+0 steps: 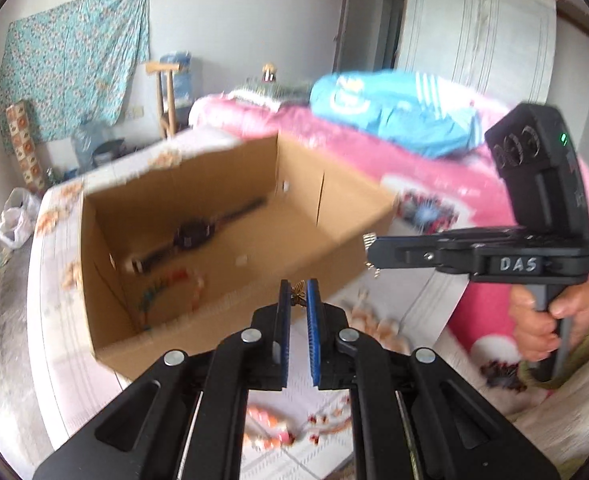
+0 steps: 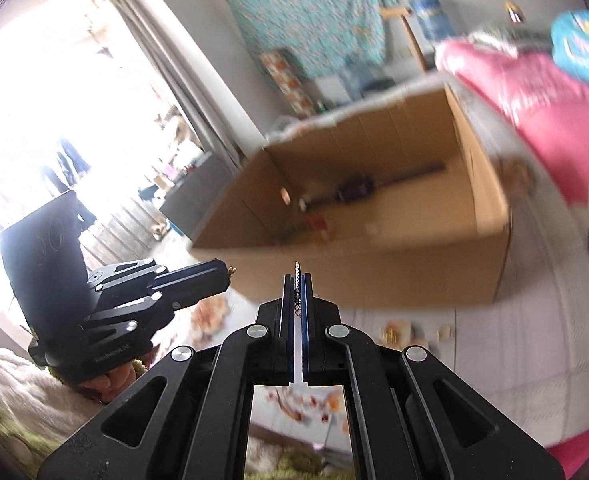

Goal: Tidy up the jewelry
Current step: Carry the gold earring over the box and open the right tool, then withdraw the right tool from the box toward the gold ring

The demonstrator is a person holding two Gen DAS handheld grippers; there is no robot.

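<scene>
While both arms hang over a patterned bed (image 1: 406,300), the left hand-held gripper (image 1: 299,286) pinches a small gold ornament (image 1: 297,295) between its blue pads (image 1: 313,312), and the right hand-held gripper (image 2: 296,280) is clamped on a thin sparkling piece of jewelry (image 2: 297,280) standing edge-up between nearly touching jaws. The open cardboard box (image 1: 334,216) lies at twelve o'clock from each gripper, its near rim just beyond the tips and its long axis running from eight to two o'clock in the left wrist view. A dark wristwatch (image 1: 192,234) and a beaded strand (image 1: 166,284) lie on the box floor towards nine o'clock. The left arm appears nearer the rim. Bare floor towards three o'clock looks like free room to drop. More beaded pieces (image 1: 270,428) lie on the bed at six o'clock.
</scene>
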